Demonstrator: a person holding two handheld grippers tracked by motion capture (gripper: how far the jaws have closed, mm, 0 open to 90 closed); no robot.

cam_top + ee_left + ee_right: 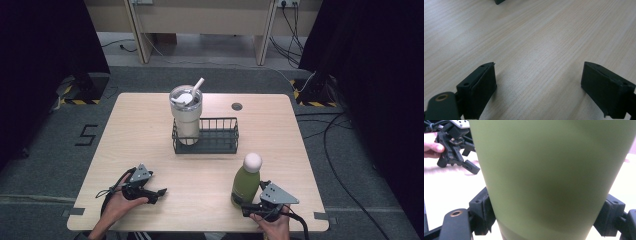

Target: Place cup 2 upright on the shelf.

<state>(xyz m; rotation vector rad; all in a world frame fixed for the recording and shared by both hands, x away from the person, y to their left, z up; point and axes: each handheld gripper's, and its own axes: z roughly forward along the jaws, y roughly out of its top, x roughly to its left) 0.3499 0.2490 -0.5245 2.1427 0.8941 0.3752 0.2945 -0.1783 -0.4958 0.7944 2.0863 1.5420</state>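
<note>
Lower right: right gripper (pixel 249 206), held level, clamped on smooth matte olive-green bottle (pixel 246 185) with rounded cream cap. Lower left: left gripper (pixel 161 192), resting low, jaws apart over pale wood-grain table (pixel 150 145).

Plenty of bare table (pixel 150 130) on the left side, so a hand could sweep there freely. Middle far is blocked by the wire basket (pixel 215 135) with a tall tumbler (pixel 185 117) and its straw sticking up inside. Near right, the green bottle (pixel 246 182) stands upright; the gap between bottle and basket looks passable, though it's hard to judge.
</note>
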